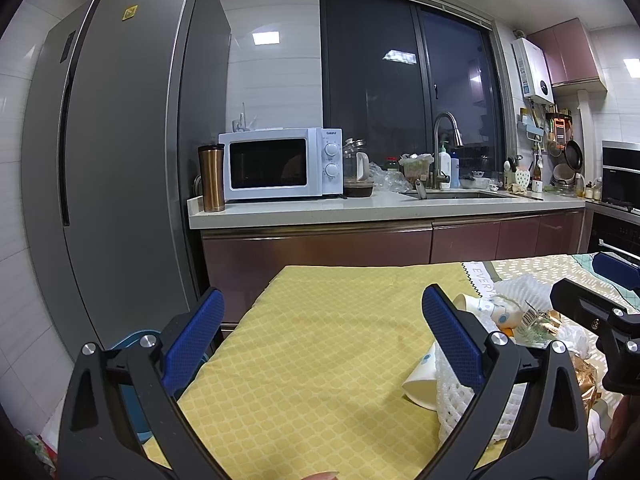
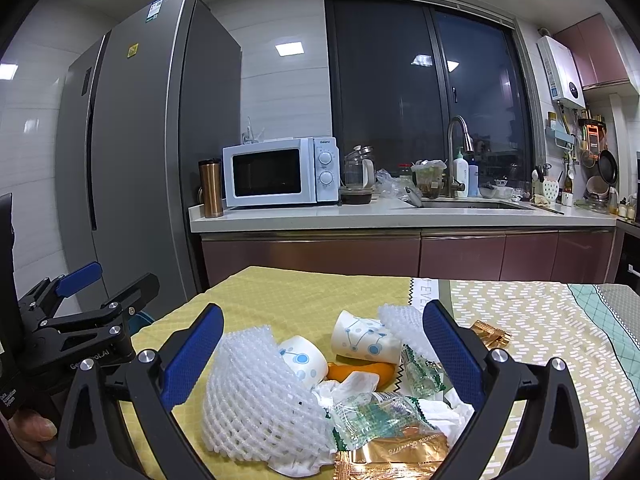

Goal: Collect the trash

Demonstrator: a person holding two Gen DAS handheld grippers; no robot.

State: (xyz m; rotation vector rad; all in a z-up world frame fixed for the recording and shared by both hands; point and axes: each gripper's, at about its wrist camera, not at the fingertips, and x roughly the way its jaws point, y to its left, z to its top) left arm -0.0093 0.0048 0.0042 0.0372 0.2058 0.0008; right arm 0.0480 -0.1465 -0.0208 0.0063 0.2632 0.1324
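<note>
A pile of trash lies on the yellow tablecloth (image 2: 304, 296). In the right wrist view it holds a white foam net (image 2: 256, 400), two paper cups (image 2: 366, 340), an orange peel (image 2: 360, 372), clear green wrappers (image 2: 372, 412), a gold wrapper (image 2: 396, 452) and crumpled tissue. My right gripper (image 2: 320, 356) is open and empty, its fingers either side of the pile. My left gripper (image 1: 320, 340) is open and empty over bare cloth, left of the pile. A paper cup (image 1: 420, 380) and foam net (image 1: 456, 404) lie by its right finger.
A patterned cloth (image 2: 532, 320) covers the table's right part. Beyond the table stands a counter (image 2: 360, 216) with a microwave (image 2: 280, 172), a copper tumbler (image 2: 211, 188) and a sink. A tall grey fridge (image 2: 132, 152) stands at the left. A blue object (image 1: 132, 344) sits below the table's left edge.
</note>
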